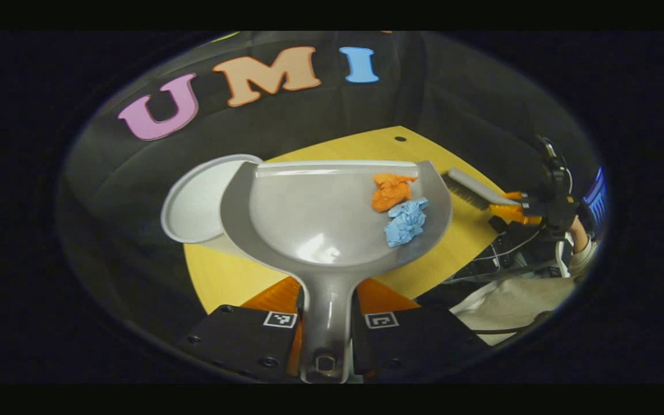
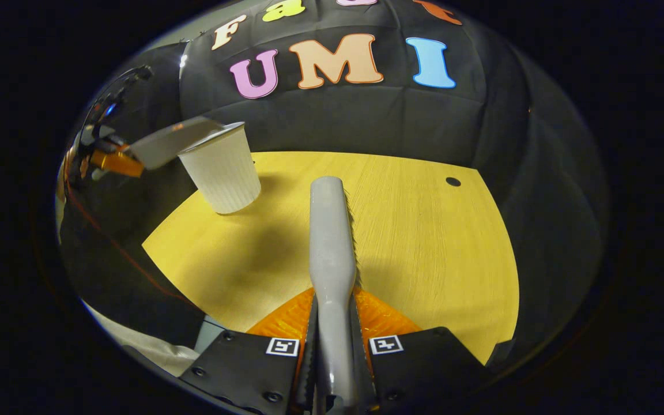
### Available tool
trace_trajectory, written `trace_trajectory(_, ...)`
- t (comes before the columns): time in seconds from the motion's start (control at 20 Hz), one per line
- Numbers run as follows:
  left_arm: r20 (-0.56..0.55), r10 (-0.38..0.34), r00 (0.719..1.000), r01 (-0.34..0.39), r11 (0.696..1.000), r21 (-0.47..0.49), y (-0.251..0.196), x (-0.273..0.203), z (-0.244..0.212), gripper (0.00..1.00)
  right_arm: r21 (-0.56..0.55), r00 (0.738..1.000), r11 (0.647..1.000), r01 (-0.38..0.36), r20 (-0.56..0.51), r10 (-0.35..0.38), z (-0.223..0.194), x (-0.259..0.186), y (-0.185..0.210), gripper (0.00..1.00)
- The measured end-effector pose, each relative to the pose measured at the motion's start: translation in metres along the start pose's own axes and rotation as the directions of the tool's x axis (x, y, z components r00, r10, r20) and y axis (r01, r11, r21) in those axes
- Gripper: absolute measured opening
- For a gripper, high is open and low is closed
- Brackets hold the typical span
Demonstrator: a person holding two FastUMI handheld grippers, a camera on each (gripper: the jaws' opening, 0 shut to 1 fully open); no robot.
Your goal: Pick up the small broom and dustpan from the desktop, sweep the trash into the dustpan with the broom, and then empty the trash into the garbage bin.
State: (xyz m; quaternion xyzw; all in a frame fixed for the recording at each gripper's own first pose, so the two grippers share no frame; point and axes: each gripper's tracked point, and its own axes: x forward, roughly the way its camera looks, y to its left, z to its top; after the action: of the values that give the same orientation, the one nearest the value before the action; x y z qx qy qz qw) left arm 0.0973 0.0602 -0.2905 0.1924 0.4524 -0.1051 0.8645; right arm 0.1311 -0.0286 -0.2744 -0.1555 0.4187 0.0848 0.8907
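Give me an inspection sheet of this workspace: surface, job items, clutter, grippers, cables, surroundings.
Surface: yellow wooden desktop with a small dark hole.
Job's things: grey dustpan carrying orange trash and blue trash, held over the rim of the white garbage bin; broom held above the desktop.
Clutter: nothing seen.
Grippers: left gripper shut on the dustpan handle; right gripper shut on the broom handle.
Cables: dark cables beside the desk edge.
Surroundings: black cloth wall; a person's sleeve.
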Motion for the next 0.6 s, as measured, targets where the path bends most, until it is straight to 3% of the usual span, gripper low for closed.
trace_trajectory(0.15,-0.052,0.139,0.989,-0.139,0.990,0.002,0.022,0.011,-0.004,0.30,-0.025,0.999,0.999,-0.039,-0.022,0.038,-0.012,0.005,0.019,0.30)
trace_trajectory(0.3,-0.192,0.296,0.936,-0.292,0.955,0.051,0.016,0.032,-0.026,0.27,-0.050,0.996,0.996,-0.079,-0.040,0.077,-0.019,0.003,0.041,0.30)
trace_trajectory(0.45,-0.331,0.349,0.877,-0.336,0.937,0.096,0.004,0.051,-0.039,0.28,-0.072,0.992,0.991,-0.114,-0.058,0.110,-0.024,0.000,0.059,0.30)
trace_trajectory(0.5,-0.374,0.350,0.859,-0.332,0.936,0.116,-0.001,0.058,-0.042,0.28,-0.076,0.991,0.989,-0.123,-0.065,0.118,-0.025,0.000,0.063,0.27)
trace_trajectory(0.6,-0.445,0.344,0.827,-0.308,0.939,0.152,0.003,0.070,-0.041,0.28,-0.079,0.988,0.987,-0.139,-0.081,0.133,-0.027,0.002,0.069,0.30)
